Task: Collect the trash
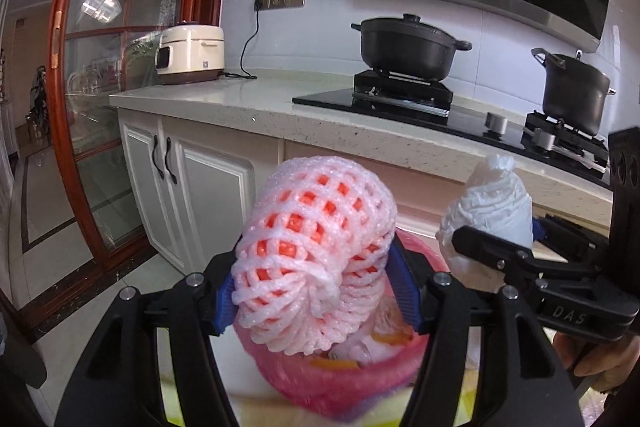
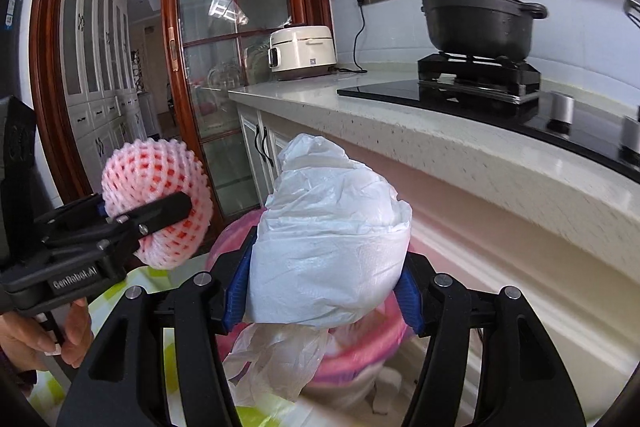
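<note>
My left gripper (image 1: pixel 316 279) gripped a pink foam fruit net (image 1: pixel 316 247) wrapped round something orange-red; the blue pads pressed on both its sides, at the lower centre of the left wrist view. My right gripper (image 2: pixel 324 283) gripped a crumpled white plastic bag (image 2: pixel 328 247), bundled and knotted at the top, with a loose tail hanging below the jaws at the lower centre of the right wrist view. Each held item also appeared in the other camera: the bag at the right edge of the left view, the net at the left of the right view.

Beneath both sets of jaws stood a pink bin (image 1: pixel 340 379), blurred, with pale scraps and something orange inside. Both items were above its opening, apart from it.

A hand (image 2: pixel 44 335) held the left gripper's handle, lower left of the right view.

Behind, the pale stone surface (image 1: pixel 248 103) carried a cream rice cooker (image 1: pixel 190 53) at upper left, plugged into a wall socket. A black lidded casserole (image 1: pixel 408 43) sat on the hob at upper centre, and a second dark pot (image 1: pixel 576 91) at the right.
</note>
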Tool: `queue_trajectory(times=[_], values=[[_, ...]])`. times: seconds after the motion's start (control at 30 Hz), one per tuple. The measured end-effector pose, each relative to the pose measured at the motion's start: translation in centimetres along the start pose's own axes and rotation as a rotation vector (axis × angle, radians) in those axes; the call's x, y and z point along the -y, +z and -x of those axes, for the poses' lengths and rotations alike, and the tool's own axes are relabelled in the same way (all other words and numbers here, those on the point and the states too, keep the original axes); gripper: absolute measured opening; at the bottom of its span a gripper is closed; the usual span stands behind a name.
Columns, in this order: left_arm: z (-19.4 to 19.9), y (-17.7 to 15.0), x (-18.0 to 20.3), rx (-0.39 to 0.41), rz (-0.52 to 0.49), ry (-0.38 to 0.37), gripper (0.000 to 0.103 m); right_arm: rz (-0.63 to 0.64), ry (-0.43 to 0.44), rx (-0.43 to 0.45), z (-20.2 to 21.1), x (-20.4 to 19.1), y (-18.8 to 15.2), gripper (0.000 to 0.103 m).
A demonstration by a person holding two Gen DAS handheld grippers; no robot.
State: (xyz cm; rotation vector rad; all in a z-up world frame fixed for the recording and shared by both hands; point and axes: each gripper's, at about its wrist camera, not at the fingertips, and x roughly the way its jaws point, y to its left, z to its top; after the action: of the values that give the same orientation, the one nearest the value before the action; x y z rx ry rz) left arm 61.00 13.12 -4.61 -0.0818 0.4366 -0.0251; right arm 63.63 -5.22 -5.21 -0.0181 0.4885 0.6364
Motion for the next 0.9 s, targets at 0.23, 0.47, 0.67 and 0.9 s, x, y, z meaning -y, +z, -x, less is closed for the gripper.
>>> queue_trajectory(times=[0.23,0.47,0.67,0.9], values=[[-4.0,-0.8,-1.4,-0.022,0.027,-0.015,0.071,0.009,0.004,-0.008,-3.5,1.9,0.8,0.061],[-4.7,-2.2,-2.0,-0.022,0.063,-0.010,0.098,0.042,0.001,0.006,-4.1,2.2,2.3,0.067],[-1.9,-2.8,-3.7,0.023,0.063,0.071,0.098,0.048,0.020,-0.040,-5.3,1.4,1.5,0.079],[2.5,-3.1,-5.0,0.032,0.037,0.115,0.098,0.011,0.005,-0.040,-3.7,0.2,1.8,0.079]])
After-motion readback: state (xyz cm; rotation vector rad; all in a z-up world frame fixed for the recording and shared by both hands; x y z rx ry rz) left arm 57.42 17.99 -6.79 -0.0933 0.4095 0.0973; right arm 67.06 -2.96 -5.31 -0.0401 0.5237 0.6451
